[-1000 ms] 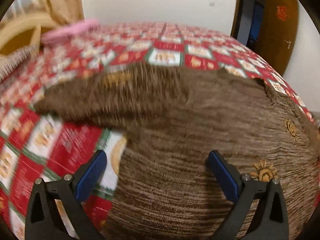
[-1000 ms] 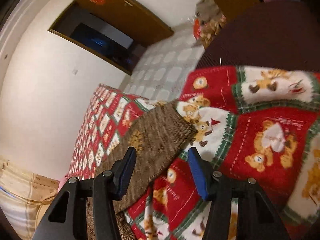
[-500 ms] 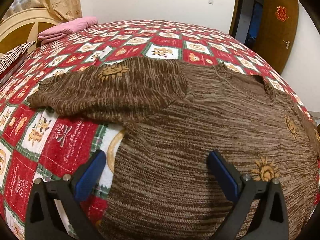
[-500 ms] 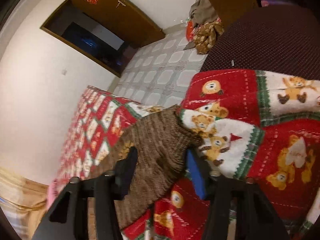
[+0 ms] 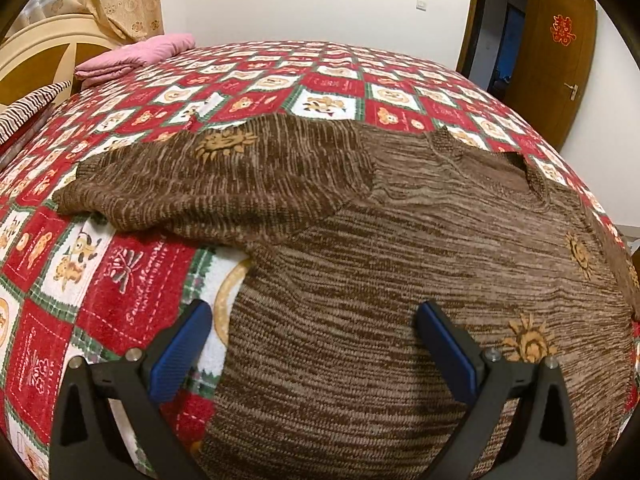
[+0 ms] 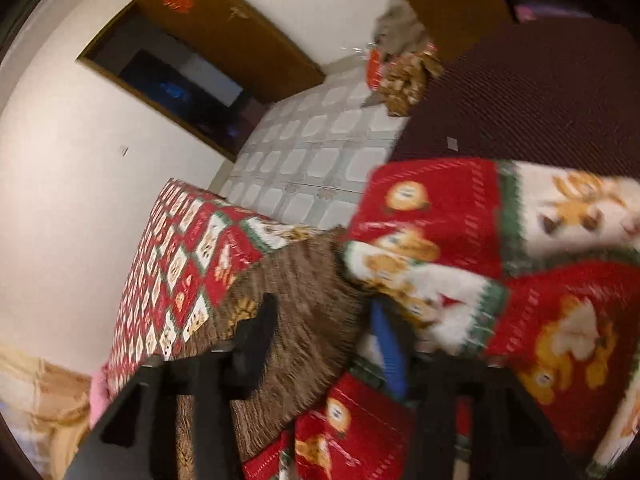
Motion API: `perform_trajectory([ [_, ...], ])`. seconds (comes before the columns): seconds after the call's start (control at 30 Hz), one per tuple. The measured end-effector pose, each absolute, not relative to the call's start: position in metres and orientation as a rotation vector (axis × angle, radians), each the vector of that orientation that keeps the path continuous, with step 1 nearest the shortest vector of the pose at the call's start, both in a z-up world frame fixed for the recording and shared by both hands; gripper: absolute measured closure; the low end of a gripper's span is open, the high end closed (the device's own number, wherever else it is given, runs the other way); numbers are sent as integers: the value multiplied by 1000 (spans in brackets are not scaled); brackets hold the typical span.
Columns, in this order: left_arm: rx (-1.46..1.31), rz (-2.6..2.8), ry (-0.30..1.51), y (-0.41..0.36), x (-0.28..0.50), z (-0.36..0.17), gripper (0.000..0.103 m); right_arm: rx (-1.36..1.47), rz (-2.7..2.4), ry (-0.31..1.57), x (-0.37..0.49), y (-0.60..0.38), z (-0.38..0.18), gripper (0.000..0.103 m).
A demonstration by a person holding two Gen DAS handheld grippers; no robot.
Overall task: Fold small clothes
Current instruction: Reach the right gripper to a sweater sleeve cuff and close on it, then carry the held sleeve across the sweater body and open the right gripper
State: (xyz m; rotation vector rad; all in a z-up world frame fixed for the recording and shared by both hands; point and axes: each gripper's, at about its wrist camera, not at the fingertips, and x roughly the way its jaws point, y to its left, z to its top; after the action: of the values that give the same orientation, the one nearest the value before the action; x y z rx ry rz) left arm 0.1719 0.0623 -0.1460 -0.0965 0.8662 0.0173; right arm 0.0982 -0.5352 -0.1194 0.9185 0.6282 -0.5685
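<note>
A brown knitted sweater [image 5: 400, 240] with orange sun motifs lies flat on the bed, its left sleeve [image 5: 220, 184] folded across the chest. My left gripper [image 5: 312, 312] hovers open over the sweater's lower body, with nothing between its blue pads. In the blurred right wrist view, the other sleeve [image 6: 304, 272] runs out to the bed's edge. My right gripper [image 6: 323, 308] straddles that sleeve's cuff end; its jaws are opening, and the pads stand apart from the knit between them.
A red, white and green teddy-bear blanket [image 5: 120, 260] covers the bed. Folded pink cloth [image 5: 136, 58] lies by the headboard [image 5: 40, 52]. A wooden door [image 5: 560, 60] stands beyond. Tiled floor [image 6: 312, 152], a dark mat [image 6: 540, 100] and a small heap [image 6: 400, 76] lie past the bed's edge.
The right gripper closed in on the sleeve cuff half a second ago and now stands wider again, having shifted slightly. The left gripper has stayed put and open.
</note>
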Motion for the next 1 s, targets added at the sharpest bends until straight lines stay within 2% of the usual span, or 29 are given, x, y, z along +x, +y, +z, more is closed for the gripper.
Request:
perform_trajectory([
  [0.07, -98, 16, 866, 63, 171, -146, 0, 830, -600, 672, 106, -529, -116, 48],
  [0.13, -100, 14, 864, 62, 171, -146, 0, 746, -653, 720, 110, -524, -115, 81],
  [0.2, -102, 12, 863, 63, 172, -146, 0, 732, -655, 739, 109, -530, -116, 94],
  [0.4, -114, 2, 859, 64, 172, -145, 0, 751, -582, 696, 108, -514, -87, 98],
  [0.53, -123, -5, 852, 65, 171, -145, 0, 624, -407, 655, 138, -450, -44, 98],
  [0.67, -134, -12, 845, 66, 170, -145, 0, 511, -162, 688, 179, -362, -24, 98],
  [0.83, -140, -17, 841, 68, 169, -145, 0, 368, 95, 753, 214, -238, -45, 98],
  [1.0, -153, -27, 836, 69, 169, -144, 0, 217, 174, 867, 221, -149, -108, 98],
])
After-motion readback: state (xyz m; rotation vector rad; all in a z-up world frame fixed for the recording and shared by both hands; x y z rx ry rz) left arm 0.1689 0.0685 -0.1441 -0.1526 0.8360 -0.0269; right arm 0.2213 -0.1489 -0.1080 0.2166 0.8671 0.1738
